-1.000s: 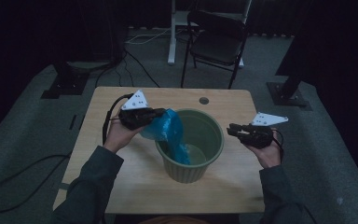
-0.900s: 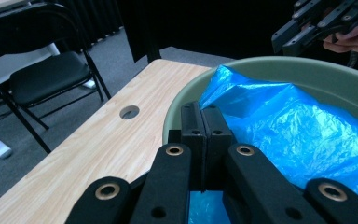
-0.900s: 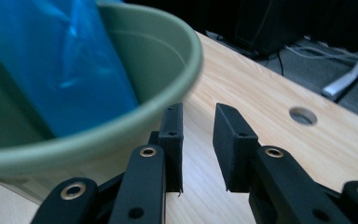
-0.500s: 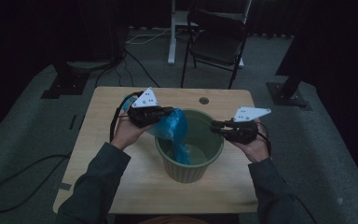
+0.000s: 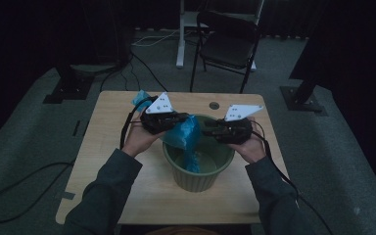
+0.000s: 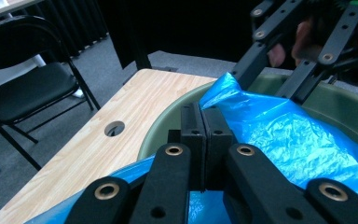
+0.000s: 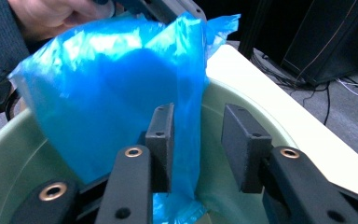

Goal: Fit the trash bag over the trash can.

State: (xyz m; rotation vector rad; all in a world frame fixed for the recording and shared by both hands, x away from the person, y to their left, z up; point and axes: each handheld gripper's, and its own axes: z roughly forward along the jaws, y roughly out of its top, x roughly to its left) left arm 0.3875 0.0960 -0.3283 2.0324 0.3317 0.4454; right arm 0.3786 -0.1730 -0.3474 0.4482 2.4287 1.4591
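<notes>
Light wooden bench (image 5: 112,147) with rounded corners and a round cable hole (image 5: 214,105) near the far edge. Black folding chair (image 5: 230,44) on grey floor beyond the far edge.

Round olive-green plastic bin (image 5: 200,176), upright, right of centre on the bench, nearer the right edge than the left; open top facing up.

Thin, crinkled blue plastic bag (image 5: 183,134), draped over the bin's left rim, lower part hanging down inside the bin, upper part lifted above the rim; a further fold of blue film (image 5: 139,100) behind the left hand, toward the far edge.

Left gripper (image 5: 178,119), black with a grey three-cornered plate, held level over the bin's left rim, pointing right; jaws pressed together, pinching the upper edge of the bag, film bunched around the pads (image 6: 200,123).

Right gripper (image 5: 206,131), same build, held level over the bin's right rim, pointing left toward the bag; jaws parted about midway, having just been opening, with a hanging fold of the bag lying against one pad (image 7: 161,135) and the other pad standing clear of it; no grip on the film.
</notes>
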